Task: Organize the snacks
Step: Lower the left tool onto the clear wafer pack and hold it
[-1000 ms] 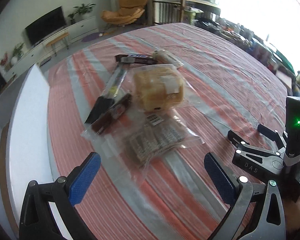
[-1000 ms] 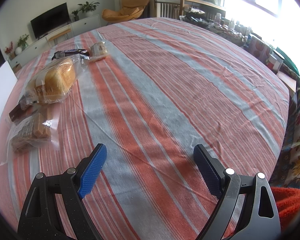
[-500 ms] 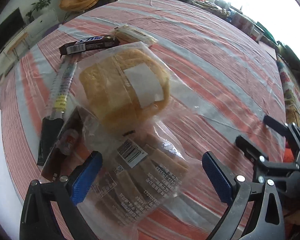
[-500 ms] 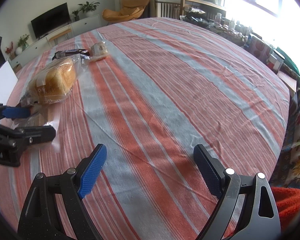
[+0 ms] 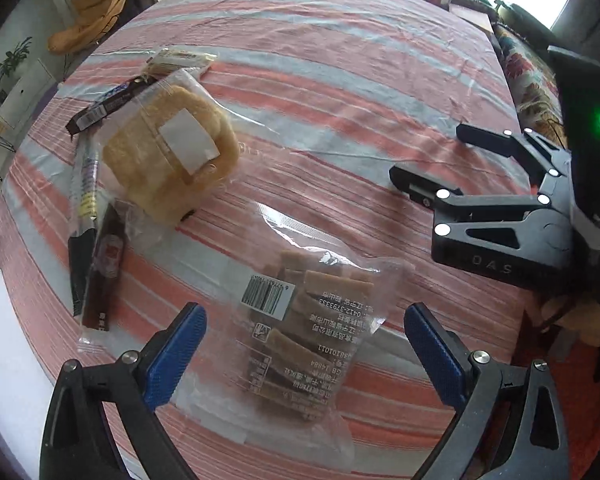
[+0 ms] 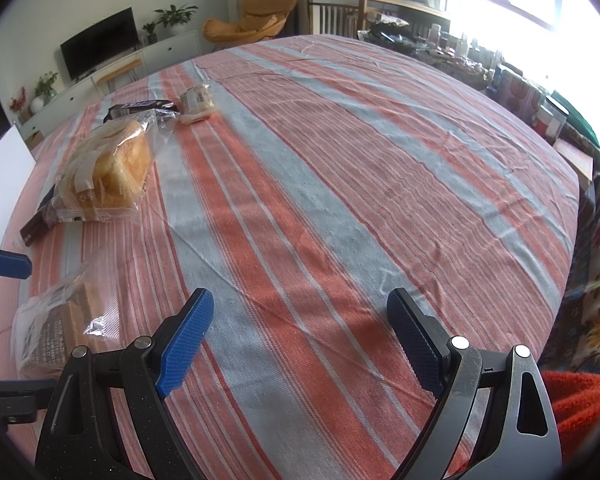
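A clear bag of brown biscuit bars [image 5: 300,332] lies on the striped tablecloth, straddled by my open left gripper [image 5: 304,344], whose blue pads sit on either side of it. Beyond it lie a bagged bread loaf [image 5: 168,152], a dark sausage stick [image 5: 104,264], a long thin stick pack [image 5: 85,188], a dark chocolate bar [image 5: 100,110] and a small wrapped cake [image 5: 178,60]. My right gripper [image 6: 300,336] is open over bare cloth, with the biscuit bag [image 6: 56,328] at its left and the bread loaf [image 6: 108,168] further off. The right gripper [image 5: 432,156] shows in the left wrist view too.
A white surface [image 5: 8,344] borders the table's left edge. Cluttered shelves and a patterned cushion [image 6: 596,280] lie past the table's right side. A TV cabinet [image 6: 100,72], plants and an orange chair [image 6: 248,24] stand far behind.
My left gripper has dropped and moved forward over the biscuit bag, so its pads now flank the bag. The right gripper has stayed in place.
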